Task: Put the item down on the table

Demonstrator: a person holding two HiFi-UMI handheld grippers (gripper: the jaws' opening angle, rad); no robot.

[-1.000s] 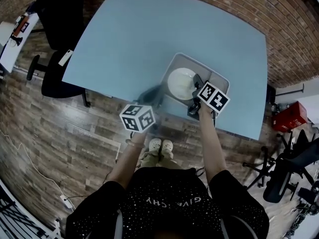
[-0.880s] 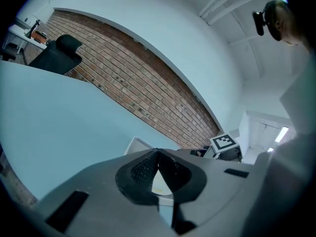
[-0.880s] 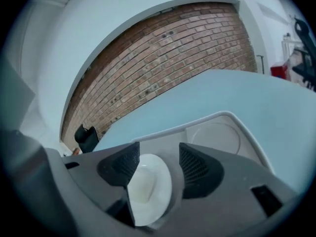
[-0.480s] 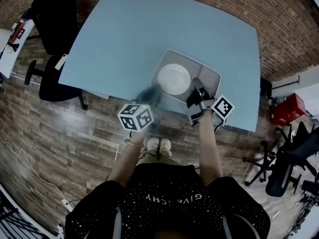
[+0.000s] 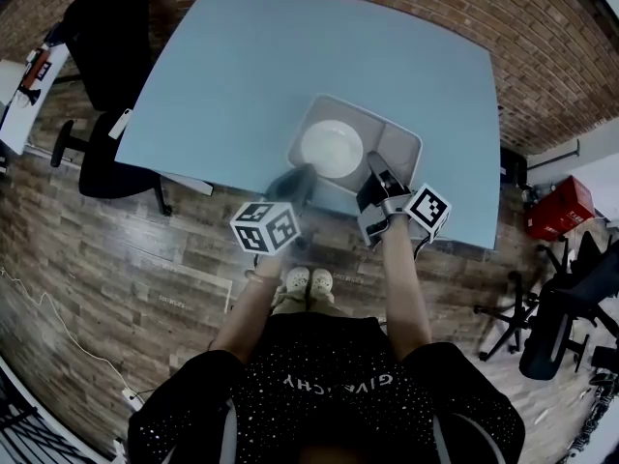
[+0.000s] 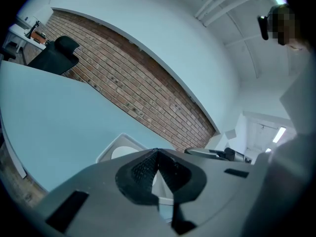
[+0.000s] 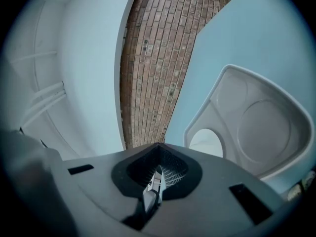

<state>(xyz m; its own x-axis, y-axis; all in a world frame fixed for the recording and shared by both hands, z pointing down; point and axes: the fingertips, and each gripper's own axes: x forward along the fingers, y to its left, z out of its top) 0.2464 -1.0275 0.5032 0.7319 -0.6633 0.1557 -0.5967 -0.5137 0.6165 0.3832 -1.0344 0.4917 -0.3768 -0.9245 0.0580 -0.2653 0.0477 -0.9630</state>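
Observation:
A grey tray [image 5: 398,151] rests flat near the front edge of the light blue table [image 5: 280,56], with a white plate [image 5: 332,148] in its left compartment. My right gripper [image 5: 373,176] lies over the tray's near right rim, jaws shut, with nothing that I can make out between them. In the right gripper view the tray [image 7: 256,127] and plate [image 7: 207,141] lie just beyond the right gripper [image 7: 158,169]. My left gripper [image 5: 298,176], blurred, hovers at the tray's near left corner. The left gripper [image 6: 158,154] is shut and empty, with the tray [image 6: 106,152] past it.
A black office chair [image 5: 111,27] stands at the table's left end, beside a white desk [image 5: 24,75]. A red box [image 5: 563,220] and dark chairs [image 5: 571,327] are on the wooden floor at the right. A brick wall [image 5: 542,37] runs behind the table.
My right gripper has drawn back from above the tray beside the plate to the tray's near right rim. The left gripper has hardly moved, and the tray stays put.

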